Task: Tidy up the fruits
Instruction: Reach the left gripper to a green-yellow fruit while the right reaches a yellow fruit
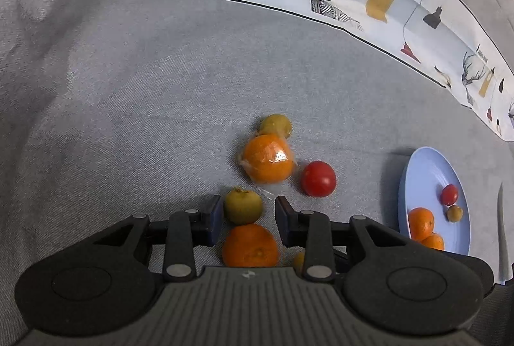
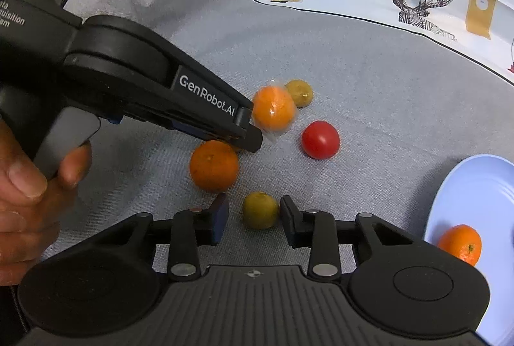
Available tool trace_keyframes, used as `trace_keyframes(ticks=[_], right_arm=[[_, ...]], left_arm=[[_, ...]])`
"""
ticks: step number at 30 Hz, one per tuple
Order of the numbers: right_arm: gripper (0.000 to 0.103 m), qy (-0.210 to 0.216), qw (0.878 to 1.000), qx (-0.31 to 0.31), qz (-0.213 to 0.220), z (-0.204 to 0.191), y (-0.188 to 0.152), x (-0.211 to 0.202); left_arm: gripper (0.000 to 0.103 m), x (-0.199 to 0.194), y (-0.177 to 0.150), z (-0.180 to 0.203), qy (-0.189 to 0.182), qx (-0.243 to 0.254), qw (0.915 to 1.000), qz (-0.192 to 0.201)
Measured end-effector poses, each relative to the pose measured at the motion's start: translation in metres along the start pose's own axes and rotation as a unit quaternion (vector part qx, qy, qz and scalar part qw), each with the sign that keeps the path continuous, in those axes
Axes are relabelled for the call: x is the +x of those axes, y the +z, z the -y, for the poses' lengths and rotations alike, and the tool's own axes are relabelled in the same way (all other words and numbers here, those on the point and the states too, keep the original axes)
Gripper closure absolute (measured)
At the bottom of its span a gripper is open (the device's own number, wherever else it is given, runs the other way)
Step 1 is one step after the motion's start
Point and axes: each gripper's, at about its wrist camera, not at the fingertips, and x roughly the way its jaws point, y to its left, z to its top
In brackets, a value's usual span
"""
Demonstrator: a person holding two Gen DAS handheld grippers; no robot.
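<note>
I have both tongs over the loose fruit on the grey-clothed table [image 1: 128, 89], so this looks like the picking stage of sorting fruit onto the blue plate [image 1: 420, 172], which sits off to the right and already carries two oranges, a small red fruit and a small yellow-green one.

My left tongs [image 1: 247, 214] stand open around a small green fruit [image 1: 242, 206]; it sits between the pads without clear contact on either side. Just below it lies a bare orange [image 1: 250, 246], and further ahead a plastic-wrapped orange [image 1: 268, 158] touches another green fruit [image 1: 275, 125], with a red tomato [image 1: 318, 179] just beside them.

My right tongs [image 2: 253, 214] are open too, bracketing a second small green fruit [image 2: 260, 210], its right side very near the right pad.

From the right wrist view, the left tongs reach in low beside the wrapped orange.

Next, I judge, each pair needs to close gently on its green fruit, then lift clear of the neighbouring orange before swinging right to the plate. The round fruit may roll as the pads meet it.
</note>
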Motion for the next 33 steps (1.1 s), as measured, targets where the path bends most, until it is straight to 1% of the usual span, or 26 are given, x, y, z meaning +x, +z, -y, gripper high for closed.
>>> trace_keyframes(ticks=[2, 3, 4, 5, 6, 9, 13, 19, 22, 25, 33], right_arm=[[0.071, -0.005, 1.0, -0.004, -0.001, -0.001, 0.0, 0.001], [0.074, -0.006, 1.0, -0.004, 0.0, -0.001, 0.0, 0.001], [0.077, -0.007, 1.0, -0.003, 0.001, -0.001, 0.0, 0.001], [0.077, -0.006, 1.0, -0.002, 0.001, -0.001, -0.001, 0.0], [0.077, -0.005, 1.0, -0.001, 0.001, -0.001, -0.001, 0.0], [0.077, -0.005, 1.0, -0.006, 0.003, -0.004, -0.001, -0.002], [0.077, -0.01, 1.0, -0.002, 0.015, -0.002, 0.0, -0.009], [0.077, -0.03, 0.999, 0.021, 0.005, 0.008, 0.0, -0.009], [0.077, -0.037, 0.999, 0.023, -0.009, 0.01, -0.001, -0.004], [0.077, -0.04, 0.999, 0.021, -0.01, 0.008, -0.001, -0.003], [0.076, -0.042, 0.999, 0.02, -0.011, 0.008, -0.001, -0.002]], left_arm=[[0.065, 0.001, 0.0, 0.003, 0.005, 0.008, 1.0, 0.0], [0.065, 0.001, 0.0, 0.003, 0.007, 0.012, 0.9999, 0.0], [0.067, 0.001, -0.001, 0.004, 0.009, 0.014, 0.9999, 0.001], [0.074, 0.001, -0.001, 0.004, 0.01, 0.016, 0.9998, 0.001], [0.075, 0.001, -0.001, 0.005, 0.011, 0.017, 0.9998, 0.001], [0.075, -0.002, -0.002, 0.006, 0.015, 0.019, 0.9997, 0.008], [0.075, -0.007, -0.001, 0.006, 0.016, 0.02, 0.9995, 0.02], [0.075, -0.004, -0.002, 0.006, 0.03, 0.028, 0.9991, 0.015], [0.074, -0.001, -0.004, 0.01, 0.036, 0.041, 0.9985, 0.009], [0.075, 0.0, -0.005, 0.013, 0.041, 0.052, 0.9977, 0.012], [0.075, 0.001, -0.006, 0.016, 0.046, 0.055, 0.9974, 0.012]])
